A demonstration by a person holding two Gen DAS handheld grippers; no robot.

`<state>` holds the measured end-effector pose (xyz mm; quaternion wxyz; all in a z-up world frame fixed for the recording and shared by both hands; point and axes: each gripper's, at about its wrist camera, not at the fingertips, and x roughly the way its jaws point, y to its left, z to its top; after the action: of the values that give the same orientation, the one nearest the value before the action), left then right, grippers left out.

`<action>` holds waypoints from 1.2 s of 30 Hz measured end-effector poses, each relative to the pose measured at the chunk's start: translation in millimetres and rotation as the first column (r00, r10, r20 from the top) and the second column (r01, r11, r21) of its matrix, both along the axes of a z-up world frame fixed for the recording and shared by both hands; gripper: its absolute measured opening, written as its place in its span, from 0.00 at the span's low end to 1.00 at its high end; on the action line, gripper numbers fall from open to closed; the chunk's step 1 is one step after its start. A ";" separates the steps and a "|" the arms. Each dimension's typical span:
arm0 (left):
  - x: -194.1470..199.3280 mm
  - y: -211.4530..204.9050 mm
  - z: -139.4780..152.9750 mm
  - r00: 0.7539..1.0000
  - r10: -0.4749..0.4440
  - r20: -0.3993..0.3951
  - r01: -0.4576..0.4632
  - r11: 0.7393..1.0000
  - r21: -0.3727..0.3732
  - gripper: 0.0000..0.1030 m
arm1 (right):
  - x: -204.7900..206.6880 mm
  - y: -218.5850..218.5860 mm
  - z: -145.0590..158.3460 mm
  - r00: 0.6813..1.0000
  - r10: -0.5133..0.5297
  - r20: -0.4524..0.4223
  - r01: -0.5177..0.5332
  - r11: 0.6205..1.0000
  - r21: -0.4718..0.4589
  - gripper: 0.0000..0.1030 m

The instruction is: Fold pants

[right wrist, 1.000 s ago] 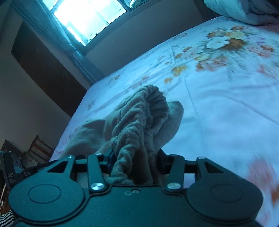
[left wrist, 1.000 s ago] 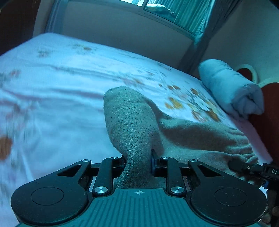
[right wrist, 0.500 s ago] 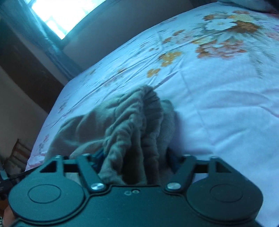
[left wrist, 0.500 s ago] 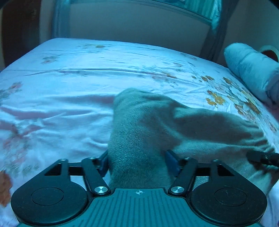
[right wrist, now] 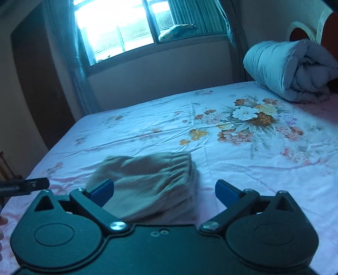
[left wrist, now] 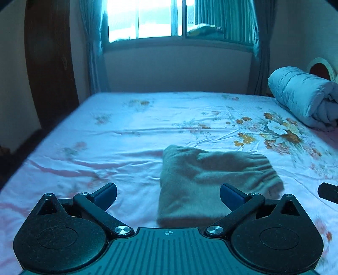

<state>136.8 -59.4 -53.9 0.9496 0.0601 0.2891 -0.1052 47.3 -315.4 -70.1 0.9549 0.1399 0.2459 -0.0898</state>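
Ahead of you the bed point(left wrist: 131, 127) with its floral sheet fills the view, a rolled duvet point(right wrist: 289, 69) at its far right corner. The pants point(left wrist: 211, 179) lie folded in a compact bundle on the sheet, the gathered waistband seemingly at their right edge, though blur softens it. Your left gripper point(left wrist: 168, 193) and right gripper point(right wrist: 164, 190) both stand spread wide, holding nothing.

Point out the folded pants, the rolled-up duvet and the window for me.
Folded pants point(left wrist: 213, 179): left wrist view, middle of the top layer.
Rolled-up duvet point(right wrist: 281, 69): right wrist view, its smooth outer side.
Window point(left wrist: 145, 19): left wrist view, the bright left pane.
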 end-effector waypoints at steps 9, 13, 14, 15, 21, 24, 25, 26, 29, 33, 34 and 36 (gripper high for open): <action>-86.3 30.9 35.0 0.997 0.044 0.063 -0.045 0.999 0.023 1.00 | -72.5 33.3 34.2 0.999 -0.033 0.041 0.037 0.995 -0.096 0.94; -106.3 37.7 41.2 0.995 0.050 0.081 -0.052 0.998 0.019 1.00 | -89.1 38.6 41.7 0.998 -0.036 0.054 0.042 0.994 -0.103 0.94; -110.0 39.5 42.9 0.995 0.049 0.084 -0.050 0.999 0.017 1.00 | -91.7 38.3 43.8 0.997 -0.042 0.060 0.048 0.994 -0.100 0.94; -112.5 38.7 43.0 0.995 0.050 0.089 -0.052 0.999 0.016 1.00 | -94.7 38.2 45.4 0.997 -0.044 0.066 0.050 0.994 -0.096 0.94; -120.1 39.9 46.7 0.994 0.061 0.094 -0.060 0.998 -0.013 1.00 | -106.3 39.3 53.3 0.994 -0.039 0.103 0.047 0.996 -0.080 0.94; -122.0 40.2 46.4 0.994 0.058 0.092 -0.056 0.998 -0.025 1.00 | -108.5 40.5 53.9 0.994 -0.037 0.107 0.045 0.996 -0.077 0.94; -122.5 40.1 46.1 0.994 0.054 0.091 -0.052 0.998 -0.029 1.00 | -108.8 41.0 53.7 0.994 -0.037 0.106 0.045 0.996 -0.077 0.94; -122.4 40.2 45.7 0.995 0.051 0.090 -0.048 0.998 -0.031 1.00 | -108.8 41.4 53.3 0.994 -0.034 0.104 0.042 0.996 -0.077 0.94; -119.0 42.1 41.4 0.997 0.035 0.071 -0.032 0.999 -0.043 1.00 | -108.0 43.6 51.4 0.994 -0.031 0.101 0.039 0.996 -0.083 0.94; -107.9 55.0 33.2 1.000 -0.005 -0.025 0.001 0.987 -0.161 1.00 | -107.0 46.8 49.0 0.995 -0.014 0.097 0.021 0.997 -0.075 0.94; -106.3 57.2 31.5 1.000 0.002 -0.031 -0.007 0.984 -0.180 1.00 | -106.9 48.1 48.5 0.995 -0.009 0.102 0.017 0.997 -0.078 0.94; -104.7 55.7 27.8 1.000 0.020 -0.015 -0.022 0.987 -0.162 1.00 | -105.1 51.3 47.9 0.995 -0.001 0.104 0.010 0.996 -0.091 0.94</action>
<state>32.1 -3.6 -26.1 0.9504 -0.0209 0.2866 -0.1187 -57.8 -264.1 -22.3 0.9716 0.1010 0.1912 -0.0962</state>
